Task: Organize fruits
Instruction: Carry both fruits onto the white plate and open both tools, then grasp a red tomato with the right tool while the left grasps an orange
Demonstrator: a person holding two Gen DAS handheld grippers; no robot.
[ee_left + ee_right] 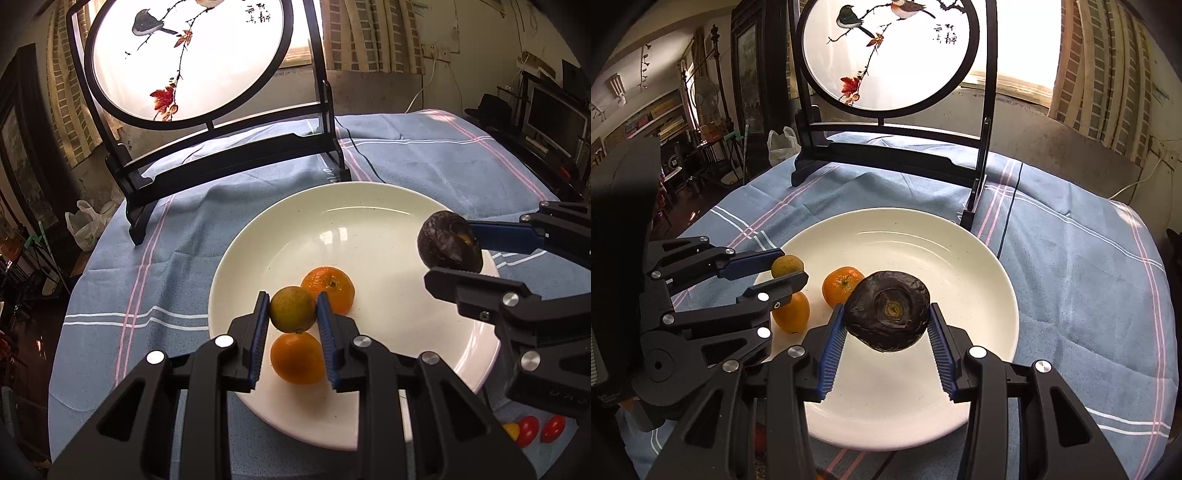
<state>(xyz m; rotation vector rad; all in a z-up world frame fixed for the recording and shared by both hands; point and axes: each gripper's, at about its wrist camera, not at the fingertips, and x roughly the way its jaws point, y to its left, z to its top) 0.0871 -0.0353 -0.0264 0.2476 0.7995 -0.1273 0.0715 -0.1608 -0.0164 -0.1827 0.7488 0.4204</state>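
Left gripper (291, 314): we have it closed on a small greenish-yellow citrus (292, 309), blue pads touching both sides. Fruit sits held above the plate's left part.
Right gripper (888, 325): we're clamped on a dark wrinkled fruit (888, 320), pads against its left and right flanks, stem scar facing the camera. Held over the plate, clear of its surface as far as we can tell.
Plate (369, 229): white, round, on the blue cloth. Far half is bare glaze.
Oranges on plate: two. One orange (297, 357) lies right under the held citrus, between our left fingers in view; whether they touch we can't tell. Second orange (328, 288) just beyond it, stem up.
Tablecloth (177, 258): blue with white and pink stripes.
Cherry tomatoes (539, 430): red ones on the cloth near the plate's right edge, off the plate.
Painted screen (888, 55): round bird panel in a black stand, behind the plate.
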